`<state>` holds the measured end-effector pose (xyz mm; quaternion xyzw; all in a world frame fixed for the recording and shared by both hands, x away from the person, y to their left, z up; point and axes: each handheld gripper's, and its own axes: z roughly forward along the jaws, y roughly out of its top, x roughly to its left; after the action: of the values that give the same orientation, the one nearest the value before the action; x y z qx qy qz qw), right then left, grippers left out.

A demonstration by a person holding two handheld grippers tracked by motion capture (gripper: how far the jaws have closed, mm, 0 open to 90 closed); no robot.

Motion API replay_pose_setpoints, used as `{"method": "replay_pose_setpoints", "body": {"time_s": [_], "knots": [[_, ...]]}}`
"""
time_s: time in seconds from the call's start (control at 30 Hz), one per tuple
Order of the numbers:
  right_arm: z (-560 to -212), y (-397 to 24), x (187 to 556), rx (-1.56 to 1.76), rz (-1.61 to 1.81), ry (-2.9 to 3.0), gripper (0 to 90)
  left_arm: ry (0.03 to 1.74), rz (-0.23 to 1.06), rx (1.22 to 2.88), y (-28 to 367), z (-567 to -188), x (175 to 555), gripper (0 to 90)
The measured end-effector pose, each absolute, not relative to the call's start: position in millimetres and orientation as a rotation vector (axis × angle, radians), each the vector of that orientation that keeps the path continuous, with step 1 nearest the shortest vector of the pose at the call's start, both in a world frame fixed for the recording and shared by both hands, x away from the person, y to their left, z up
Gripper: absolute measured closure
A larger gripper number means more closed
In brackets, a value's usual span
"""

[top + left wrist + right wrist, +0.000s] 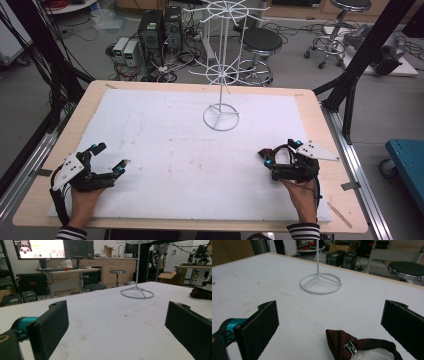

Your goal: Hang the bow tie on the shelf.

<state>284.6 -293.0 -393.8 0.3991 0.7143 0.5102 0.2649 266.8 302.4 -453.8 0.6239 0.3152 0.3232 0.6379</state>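
A dark red strap (pixel 352 343) with a small metal clasp lies on the white mat between the wide-apart jaws of my right gripper (pixel 332 322), near their base; nothing touches it. From above, that strap (pixel 270 153) shows at the tip of the right gripper (pixel 278 155), at the table's right front. My left gripper (pixel 110 157) rests open at the left front with only bare mat between its jaws (pixel 117 325). A white wire rack (pixel 221 65) with a ring base stands at the back centre.
The white mat (pixel 190 150) covers most of the wooden table (pixel 320 125). Beyond the far edge are black stools (pixel 261 42), computer boxes (pixel 160 30) and cables on the floor. A black frame post (pixel 350 95) rises at the right.
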Motion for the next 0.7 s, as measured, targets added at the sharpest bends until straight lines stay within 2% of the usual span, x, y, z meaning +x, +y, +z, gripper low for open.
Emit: {"method": "replay_pose_setpoints", "body": {"time_s": [0.7], "knots": [[-381.7,-304.4,313.2,1.147,1.146,2.251,0.8,0.72,0.741,1.425,302.1,-453.9,266.4,5.6]]}}
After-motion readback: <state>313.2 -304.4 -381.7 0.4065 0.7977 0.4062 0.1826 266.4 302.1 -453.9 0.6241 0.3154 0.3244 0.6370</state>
